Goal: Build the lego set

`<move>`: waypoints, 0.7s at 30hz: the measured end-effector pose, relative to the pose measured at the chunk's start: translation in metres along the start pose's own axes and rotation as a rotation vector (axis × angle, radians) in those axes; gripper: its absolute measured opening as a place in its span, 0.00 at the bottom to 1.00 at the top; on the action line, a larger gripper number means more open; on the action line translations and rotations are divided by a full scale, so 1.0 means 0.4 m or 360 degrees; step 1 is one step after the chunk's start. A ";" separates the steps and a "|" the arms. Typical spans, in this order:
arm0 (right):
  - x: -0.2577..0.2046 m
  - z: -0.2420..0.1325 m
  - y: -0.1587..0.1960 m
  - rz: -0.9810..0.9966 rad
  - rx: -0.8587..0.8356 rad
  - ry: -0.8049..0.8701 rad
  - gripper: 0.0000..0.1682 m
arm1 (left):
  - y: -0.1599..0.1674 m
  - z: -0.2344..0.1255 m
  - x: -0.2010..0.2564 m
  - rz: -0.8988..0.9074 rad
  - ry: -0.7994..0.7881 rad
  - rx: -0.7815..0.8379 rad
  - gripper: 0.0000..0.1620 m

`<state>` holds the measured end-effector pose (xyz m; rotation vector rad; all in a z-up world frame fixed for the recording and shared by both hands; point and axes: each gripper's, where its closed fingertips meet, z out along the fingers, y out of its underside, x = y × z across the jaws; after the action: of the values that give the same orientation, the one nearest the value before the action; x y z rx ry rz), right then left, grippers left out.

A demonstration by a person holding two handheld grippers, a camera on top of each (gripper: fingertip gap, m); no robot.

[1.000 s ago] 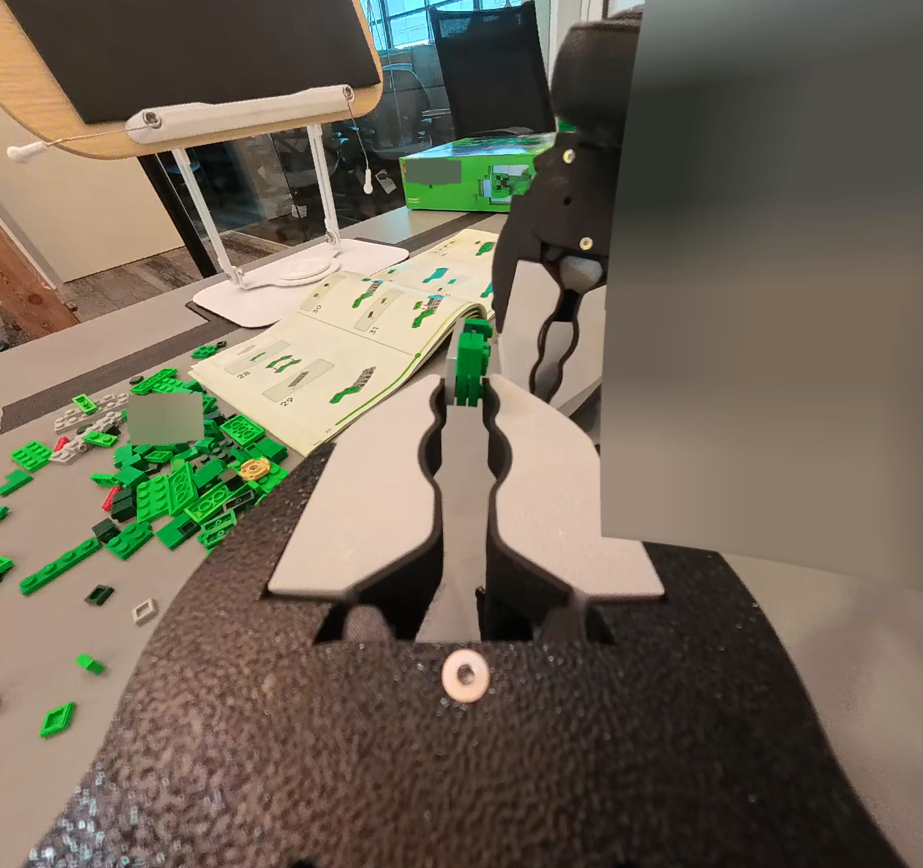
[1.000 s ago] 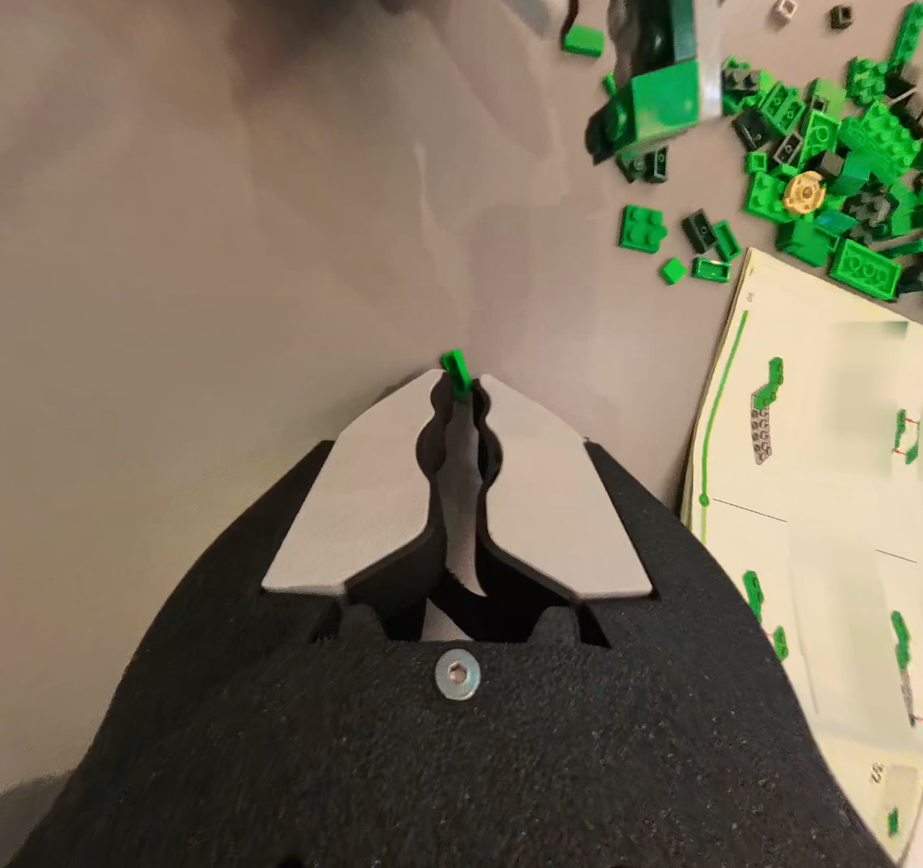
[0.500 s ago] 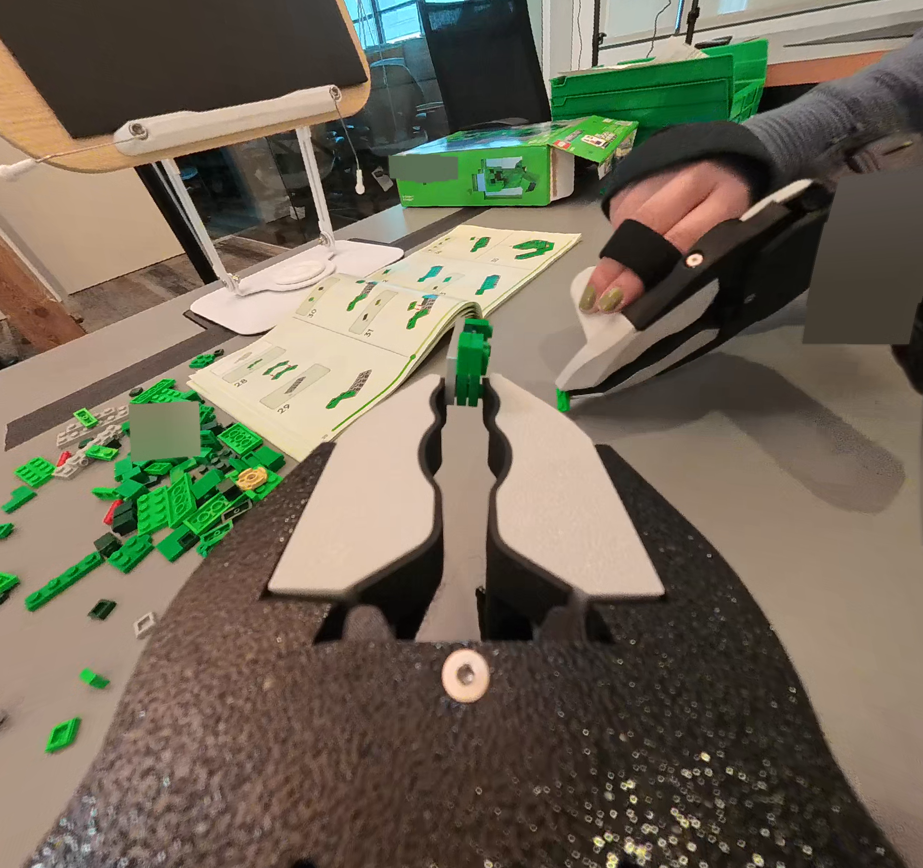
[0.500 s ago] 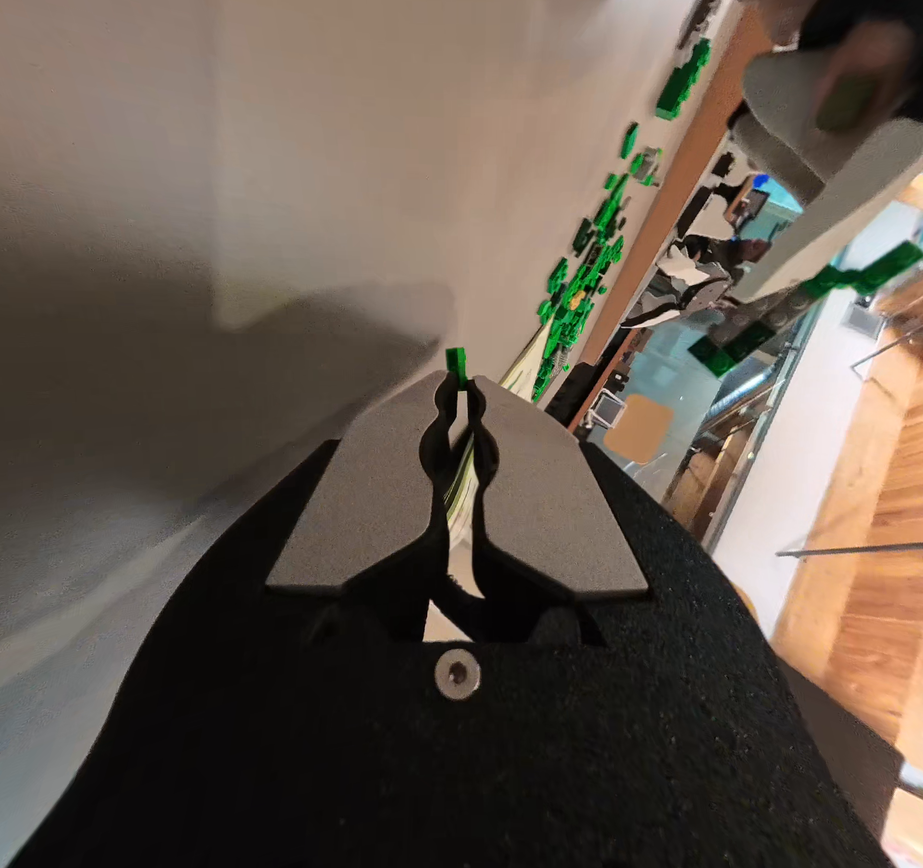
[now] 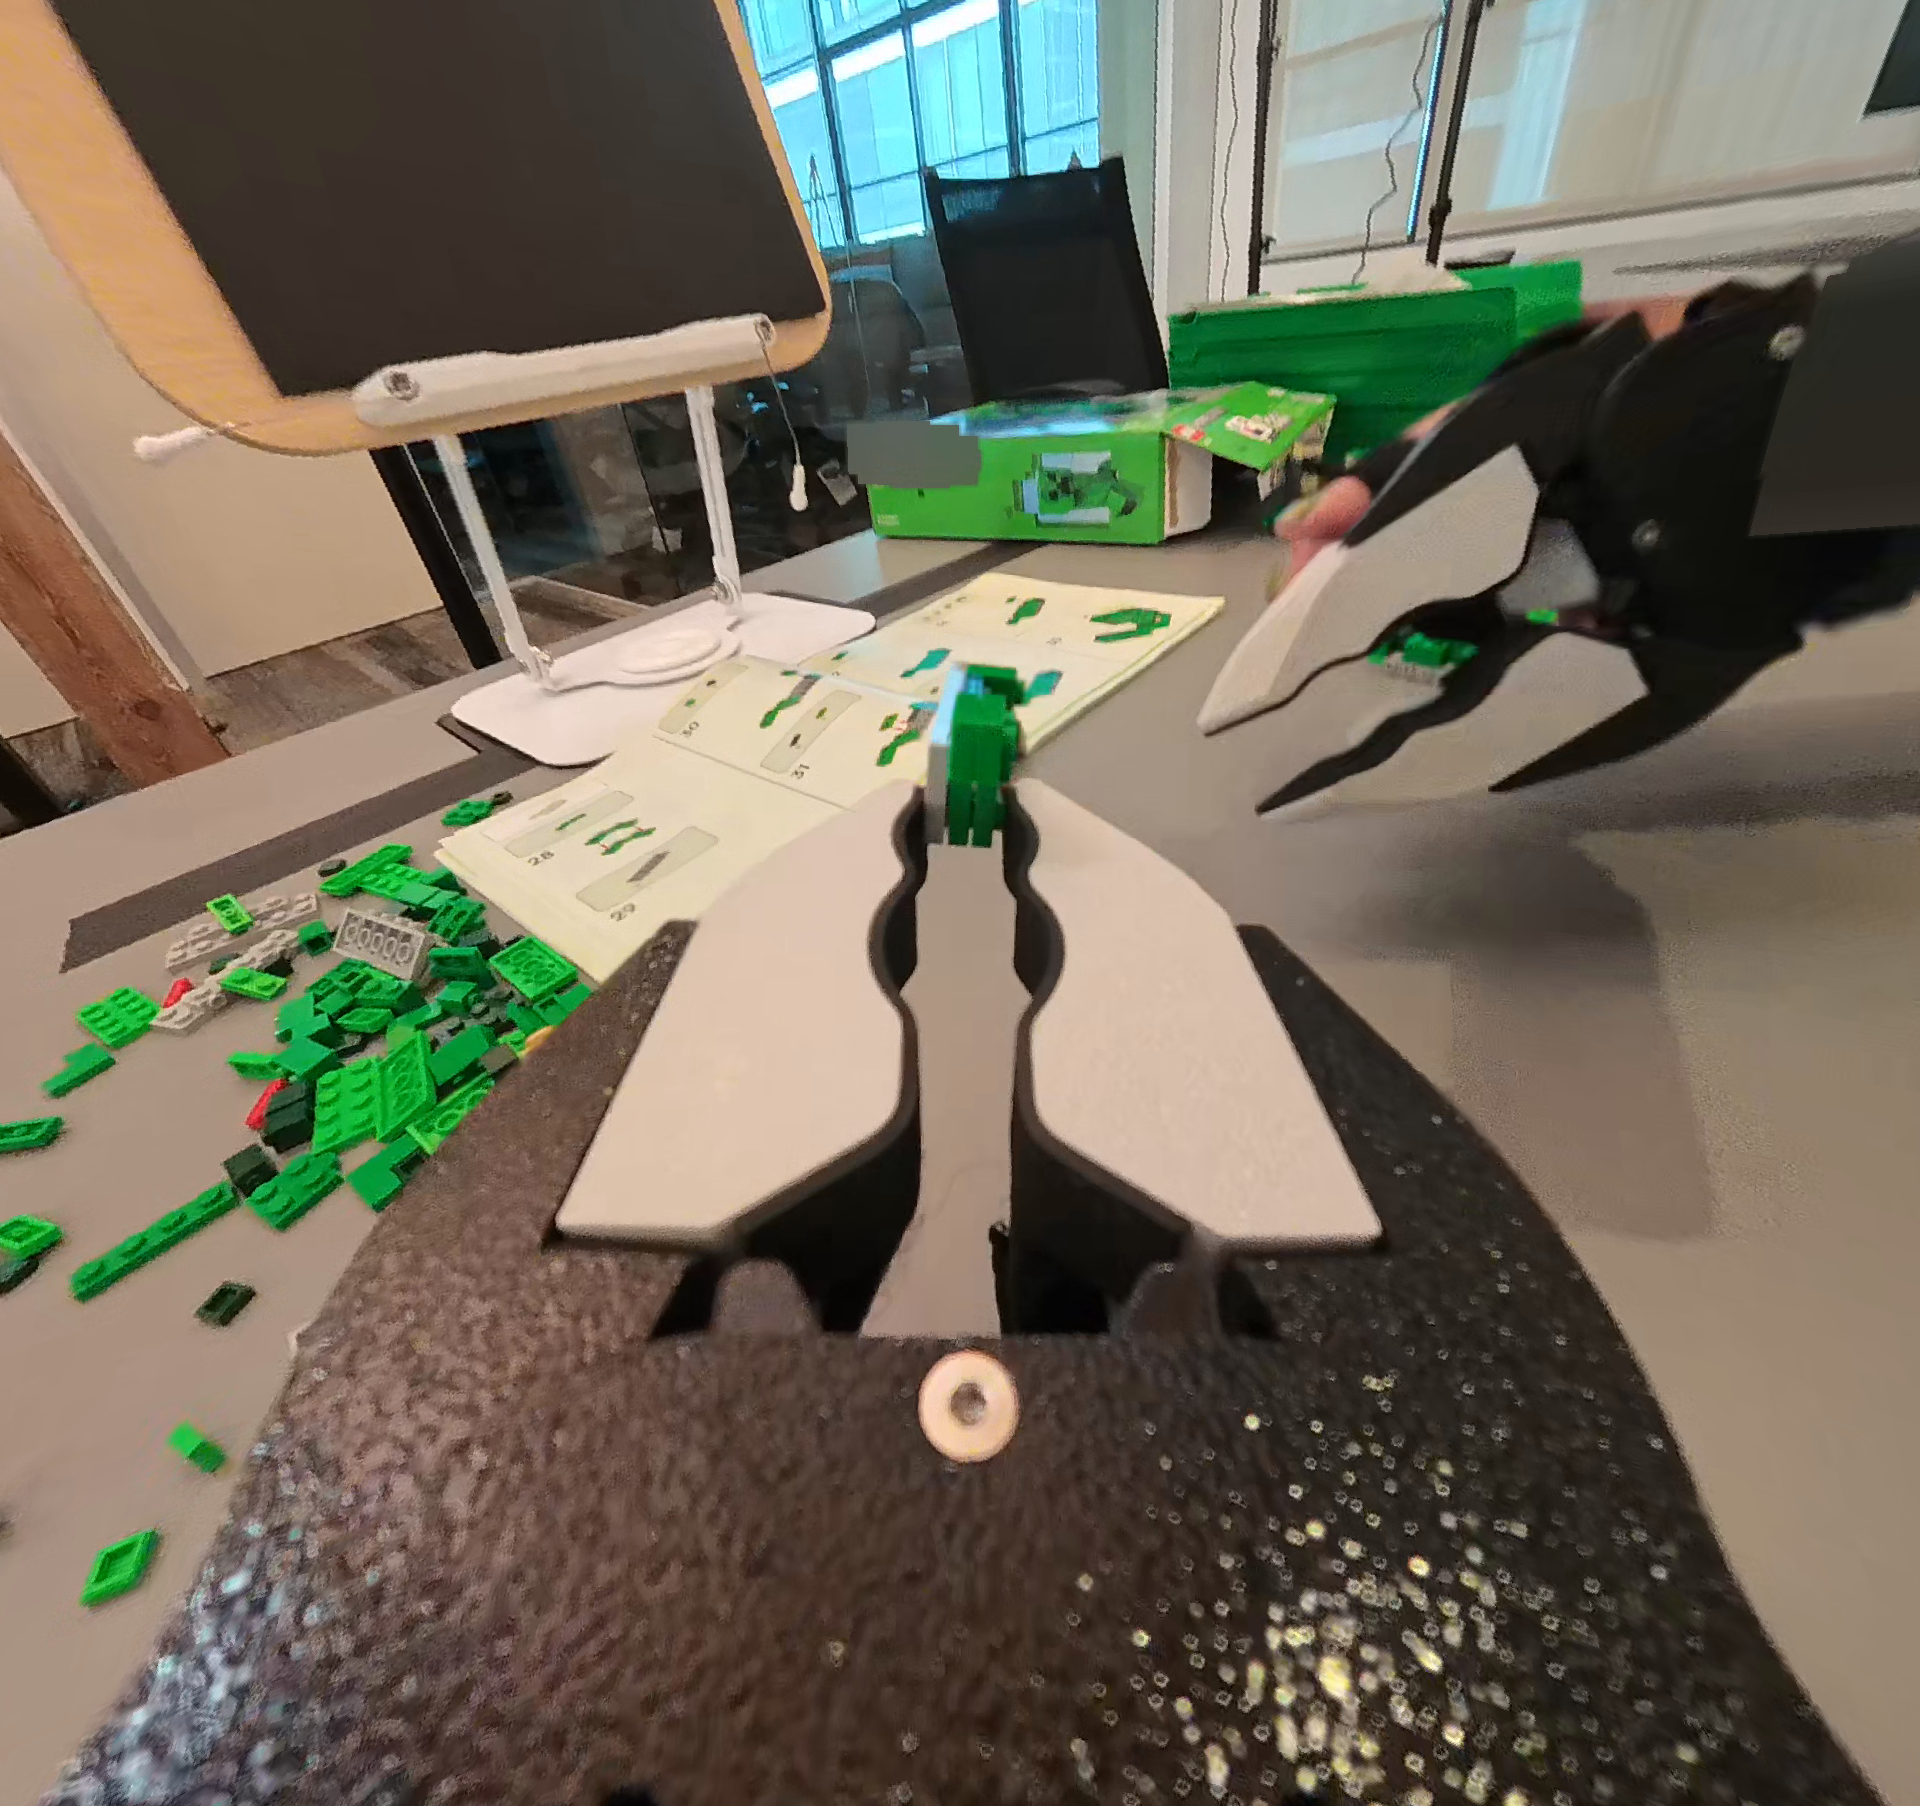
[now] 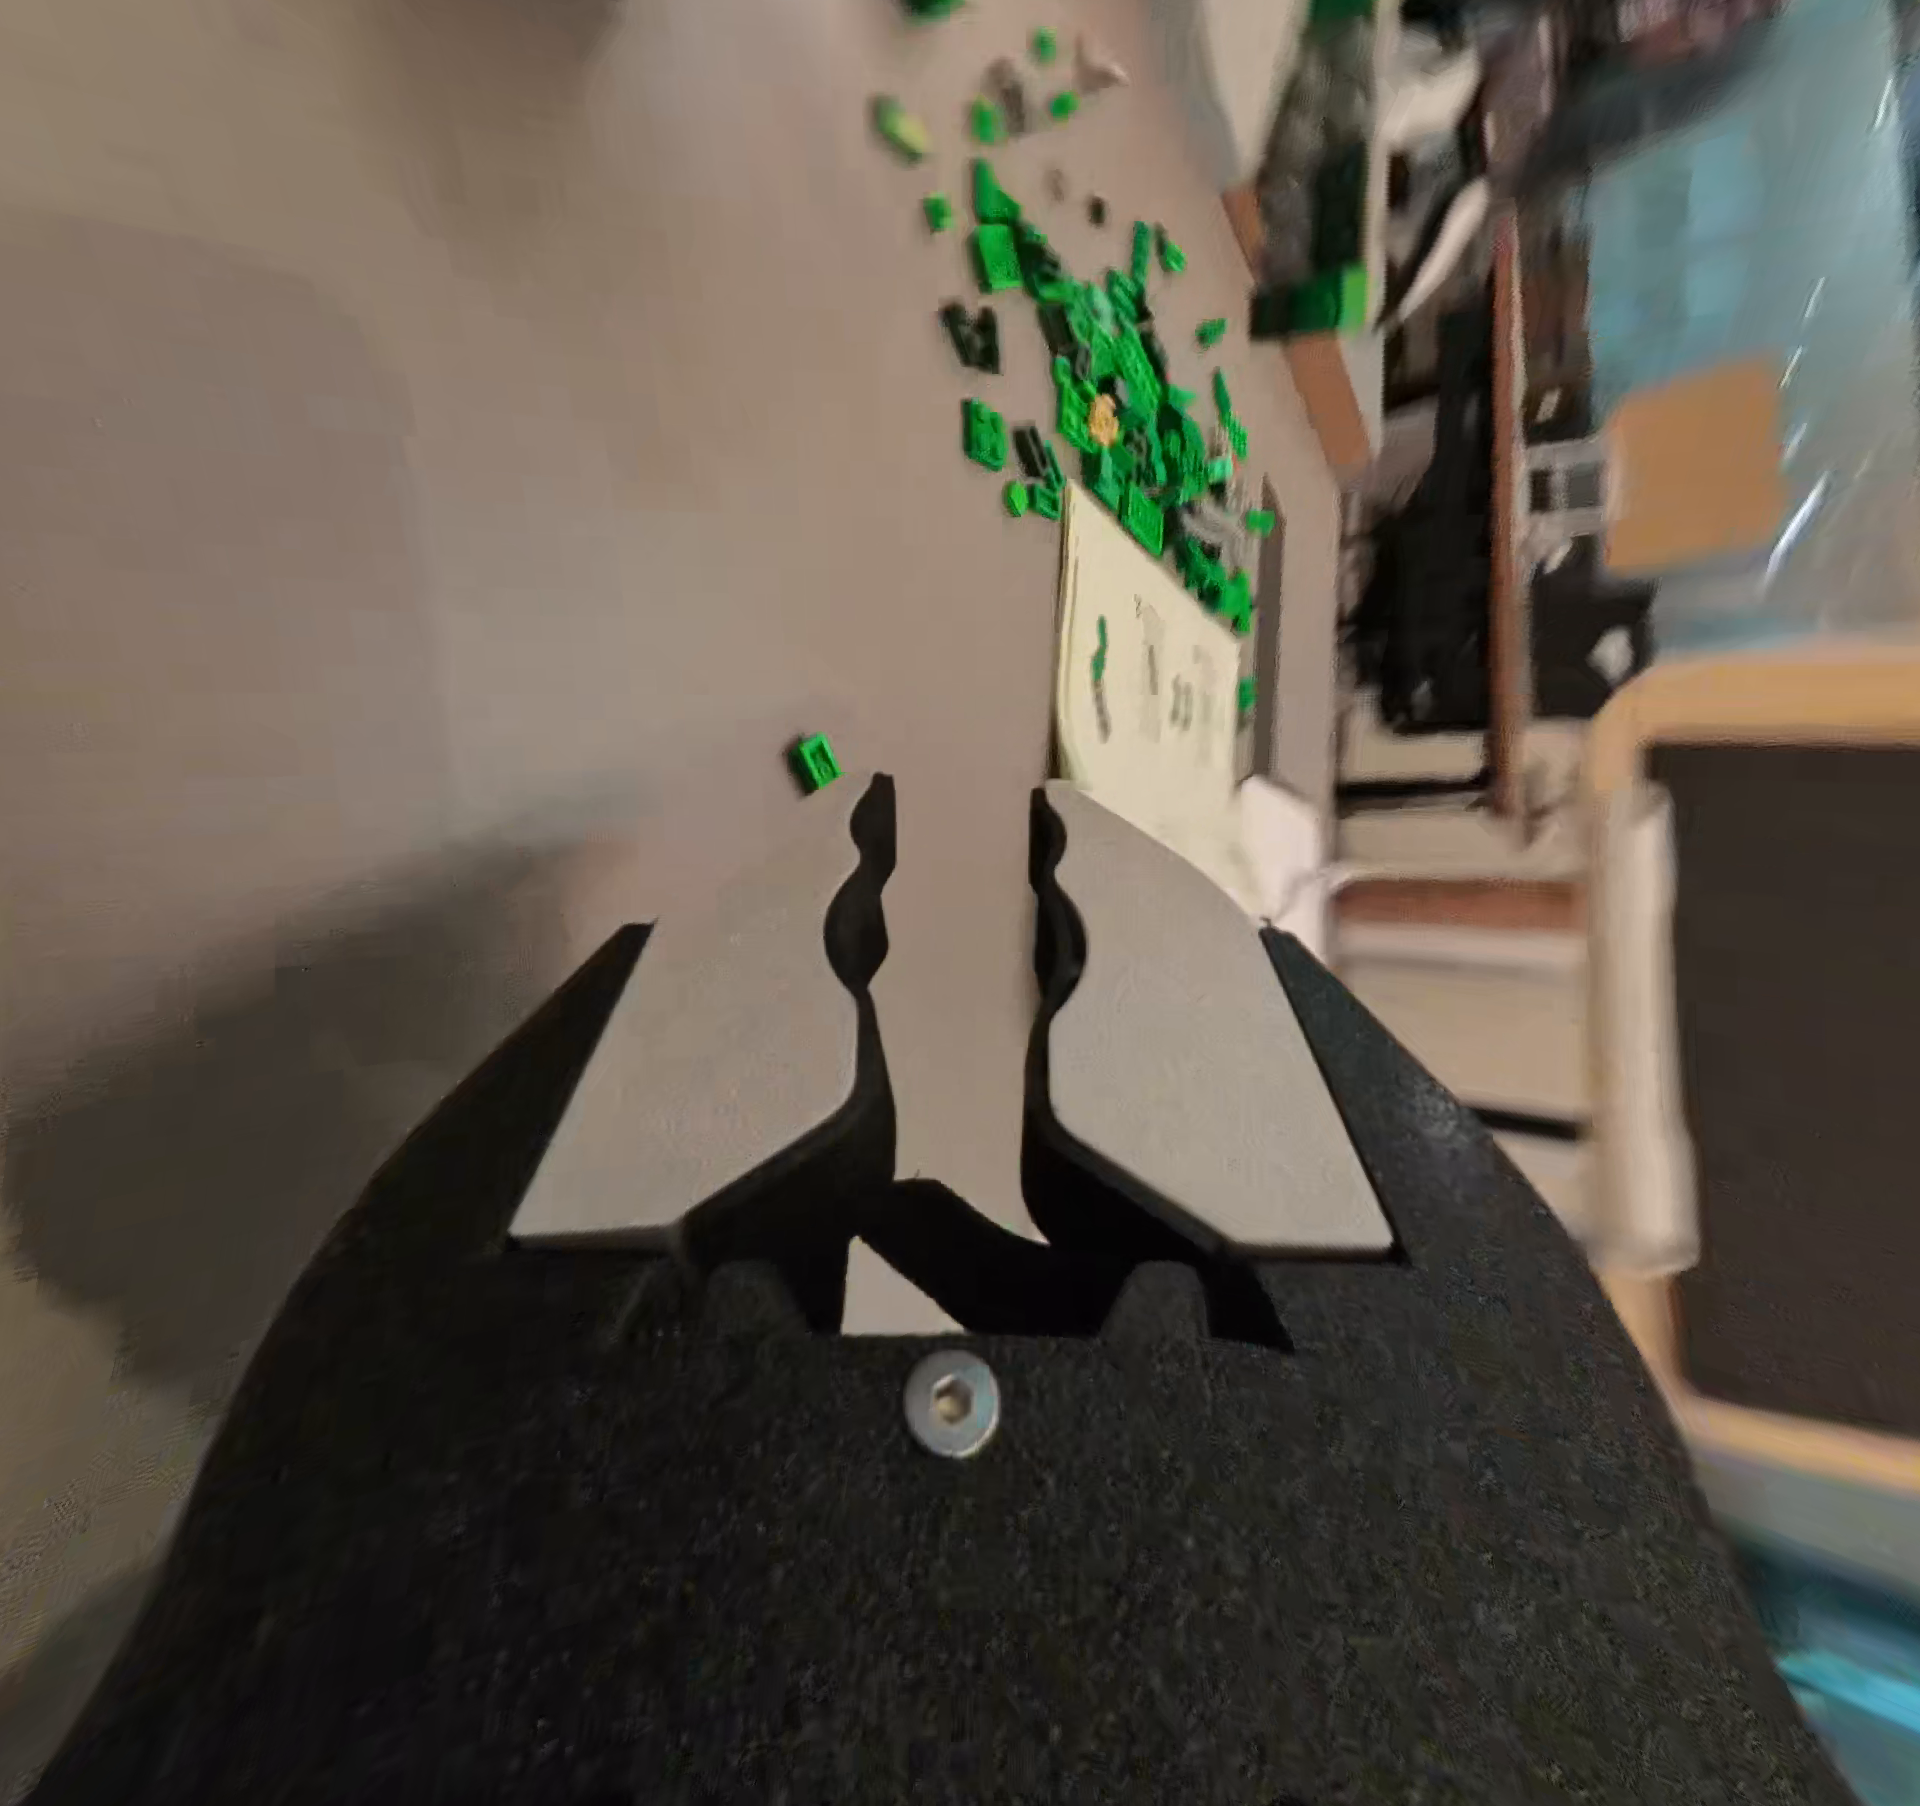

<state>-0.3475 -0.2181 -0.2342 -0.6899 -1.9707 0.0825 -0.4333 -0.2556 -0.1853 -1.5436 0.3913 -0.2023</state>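
Two grippers are in play. The left gripper [image 5: 966, 806] is clenched on one small green-and-grey lego assembly [image 5: 975, 754], which stands upright between its fingertips at the 12 o'clock end of the fingers, above the grey table [image 5: 1507, 1029]. The right gripper [image 6: 956, 795] is released, its jaws apart with nothing between them; in the left wrist view it [image 5: 1236, 759] hangs at about 2 o'clock, blurred, above the table and well clear of the assembly. One small green piece [image 6: 814, 761] lies on the table just beside the right gripper's left fingertip, at about 11 o'clock from it, apart from the jaws. One open instruction booklet [image 5: 831, 738] lies flat beyond the left gripper at 12 o'clock, partly hidden by the held assembly. One loose pile of lego pieces [image 5: 364, 1039], mostly green with a few grey and a couple of red ones, too many and too overlapped to count, spreads at 9 to 10 o'clock, its near edge covered by the left gripper's black body. Several stray green pieces [image 5: 120, 1564] lie singly toward 8 o'clock. One dark board on a white stand [image 5: 665, 660] rises at 11 o'clock behind the booklet. One green set box [image 5: 1039, 489] sits at 1 o'clock, with a green bin [image 5: 1351, 354] behind it and one black chair [image 5: 1039, 281] beyond. The right wrist view is heavily blurred and tilted.
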 end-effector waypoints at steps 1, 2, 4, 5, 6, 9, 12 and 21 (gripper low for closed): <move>-0.003 0.005 0.000 0.0215 0.0008 0.0005 0.14 | -0.006 -0.001 -0.001 -0.0011 -0.0013 0.0030 0.08; 0.001 0.011 0.002 0.0403 0.0028 0.0052 0.14 | -0.010 -0.001 -0.001 -0.0018 -0.0024 0.0055 0.08; 0.015 0.017 0.001 0.0707 0.0112 0.0164 0.13 | -0.013 -0.001 0.000 0.0002 -0.0062 0.0085 0.08; 0.024 0.019 0.000 0.0860 0.0165 0.0217 0.13 | -0.011 0.000 0.000 0.0029 -0.0087 0.0085 0.08; 0.033 0.020 0.000 0.1006 0.0221 0.0268 0.12 | -0.010 0.000 0.001 0.0066 -0.0111 0.0081 0.08; 0.066 0.012 0.008 0.1138 0.0275 0.0401 0.13 | -0.022 -0.011 -0.007 0.0188 -0.0261 0.0107 0.08; 0.094 -0.018 0.011 0.1109 0.0376 0.0560 0.12 | -0.029 -0.024 -0.016 0.0210 -0.0398 0.0124 0.08; 0.080 -0.005 -0.007 0.1078 0.0446 0.0510 0.08 | -0.022 -0.052 -0.042 0.0371 -0.0707 0.0020 0.08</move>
<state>-0.3574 -0.2048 -0.2067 -1.0791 -1.3215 0.6069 -0.4555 -0.2689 -0.1741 -1.4668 0.2125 0.3159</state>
